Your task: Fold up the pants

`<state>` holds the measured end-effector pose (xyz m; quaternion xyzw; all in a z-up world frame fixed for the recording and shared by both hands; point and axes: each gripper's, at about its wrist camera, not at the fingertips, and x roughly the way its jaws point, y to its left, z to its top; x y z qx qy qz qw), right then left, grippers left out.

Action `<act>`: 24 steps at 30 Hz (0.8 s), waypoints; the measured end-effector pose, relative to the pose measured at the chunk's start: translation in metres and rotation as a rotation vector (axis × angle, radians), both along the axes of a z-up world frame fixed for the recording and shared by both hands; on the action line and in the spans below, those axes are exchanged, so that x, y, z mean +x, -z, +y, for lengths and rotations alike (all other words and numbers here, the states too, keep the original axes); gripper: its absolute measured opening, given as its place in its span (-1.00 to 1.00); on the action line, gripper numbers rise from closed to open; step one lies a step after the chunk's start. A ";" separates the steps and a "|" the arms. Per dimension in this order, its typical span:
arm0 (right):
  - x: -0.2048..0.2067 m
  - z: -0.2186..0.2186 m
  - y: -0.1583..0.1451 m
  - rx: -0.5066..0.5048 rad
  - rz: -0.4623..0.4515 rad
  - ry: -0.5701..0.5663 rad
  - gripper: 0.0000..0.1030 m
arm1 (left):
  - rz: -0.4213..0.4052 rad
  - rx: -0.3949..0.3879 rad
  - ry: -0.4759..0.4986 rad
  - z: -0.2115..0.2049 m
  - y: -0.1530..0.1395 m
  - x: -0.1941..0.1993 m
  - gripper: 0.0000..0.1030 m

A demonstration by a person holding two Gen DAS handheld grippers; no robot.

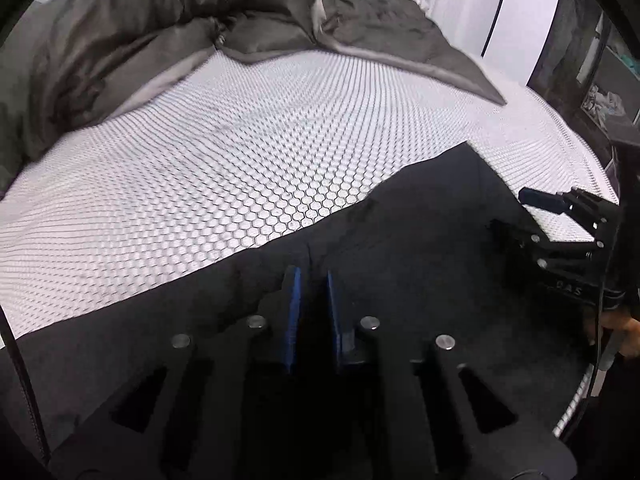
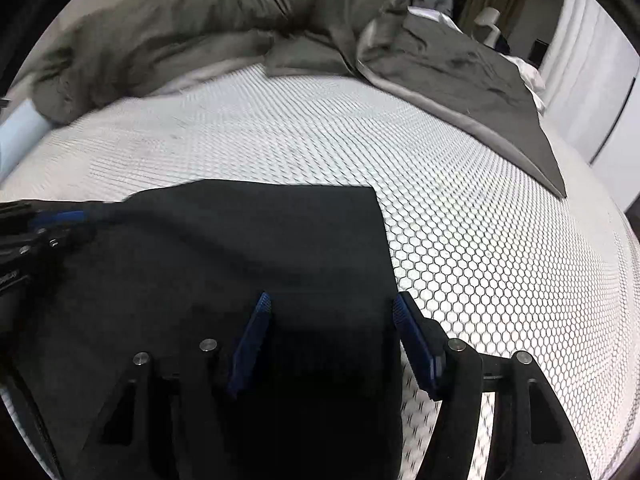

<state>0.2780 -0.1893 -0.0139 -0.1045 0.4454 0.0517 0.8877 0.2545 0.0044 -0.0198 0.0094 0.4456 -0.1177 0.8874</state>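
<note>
Black pants (image 1: 400,248) lie flat on the white honeycomb-patterned mattress (image 1: 240,152), near its front edge. My left gripper (image 1: 312,280) has its blue pads close together, pinching a raised crease of the pants' far edge. The same gripper shows at the far left of the right wrist view (image 2: 80,218), at the cloth's edge. My right gripper (image 2: 330,308) stands open over the pants (image 2: 240,248), its left pad above the cloth and its right pad just past the cloth's right edge. It also appears at the right of the left wrist view (image 1: 510,212).
A rumpled olive-grey duvet (image 1: 140,32) is heaped along the far side of the mattress (image 2: 480,220), and its grey corner (image 2: 500,112) reaches toward the right. White wardrobe doors (image 1: 460,8) and dark shelving (image 1: 600,92) stand beyond the bed.
</note>
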 end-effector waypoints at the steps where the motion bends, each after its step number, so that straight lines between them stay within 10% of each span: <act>1: -0.008 -0.002 -0.006 0.036 -0.009 -0.029 0.27 | -0.018 0.006 -0.002 0.002 -0.007 -0.010 -0.76; 5: -0.051 0.017 -0.019 0.188 -0.026 -0.159 0.28 | -0.065 -0.005 0.006 0.005 -0.021 -0.055 -0.24; 10: -0.082 0.047 0.001 0.252 0.030 -0.253 0.28 | -0.036 0.048 0.075 -0.019 0.005 -0.100 -0.14; 15: -0.108 0.046 0.027 0.028 0.003 -0.267 0.33 | -0.058 0.113 0.076 -0.016 0.022 -0.116 -0.03; 24: -0.134 -0.025 0.000 0.031 -0.084 -0.084 0.37 | -0.137 0.064 0.004 0.006 0.007 -0.159 0.23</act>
